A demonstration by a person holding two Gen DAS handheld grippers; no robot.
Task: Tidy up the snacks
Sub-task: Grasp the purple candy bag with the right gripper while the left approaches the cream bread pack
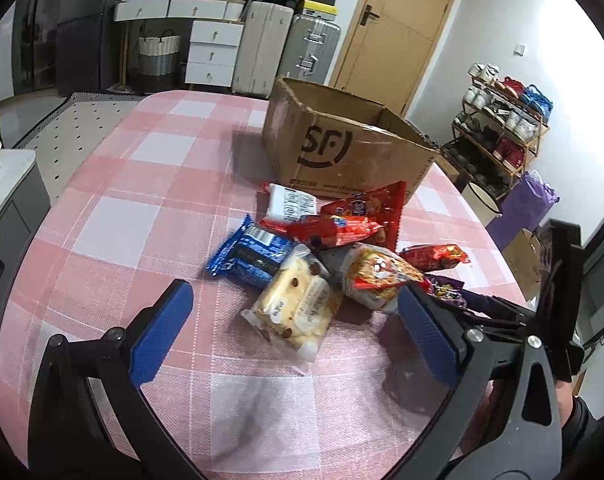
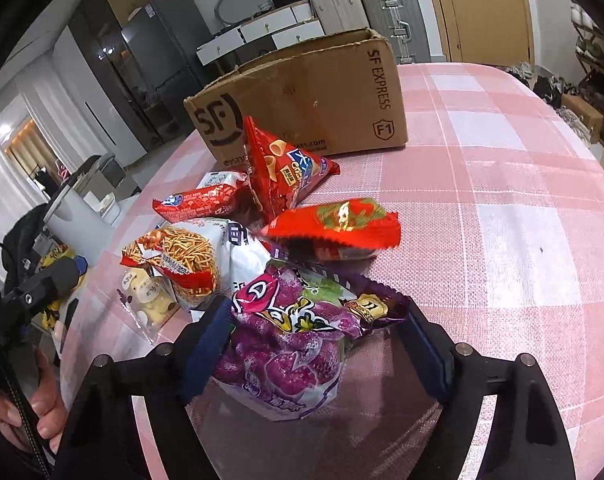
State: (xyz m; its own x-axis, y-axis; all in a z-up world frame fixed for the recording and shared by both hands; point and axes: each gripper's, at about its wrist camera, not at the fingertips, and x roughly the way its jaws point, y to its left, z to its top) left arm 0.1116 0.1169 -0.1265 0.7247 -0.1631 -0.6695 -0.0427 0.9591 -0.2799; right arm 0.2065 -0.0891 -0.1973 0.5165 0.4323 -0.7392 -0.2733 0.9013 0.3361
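Several snack packets lie piled on the pink checked tablecloth [image 1: 142, 216] in front of an open cardboard SF box [image 1: 342, 148]. My left gripper [image 1: 294, 320] is open, its blue pads either side of a yellow cake packet [image 1: 298, 304], not touching it. A blue cookie packet [image 1: 250, 256] and red packets [image 1: 342, 228] lie beyond. In the right wrist view, my right gripper [image 2: 322, 344] straddles a purple snack bag [image 2: 290, 344]; the left pad touches it, the right pad stands just clear. A noodle snack bag [image 2: 182, 260] and red packets [image 2: 338, 224] lie beyond, before the box [image 2: 302, 96].
Suitcases [image 1: 286, 48] and white drawers [image 1: 214, 52] stand against the far wall by a wooden door [image 1: 398, 28]. A shoe rack [image 1: 502, 128] stands to the right of the table. The table's left edge drops to a dotted rug [image 1: 74, 132].
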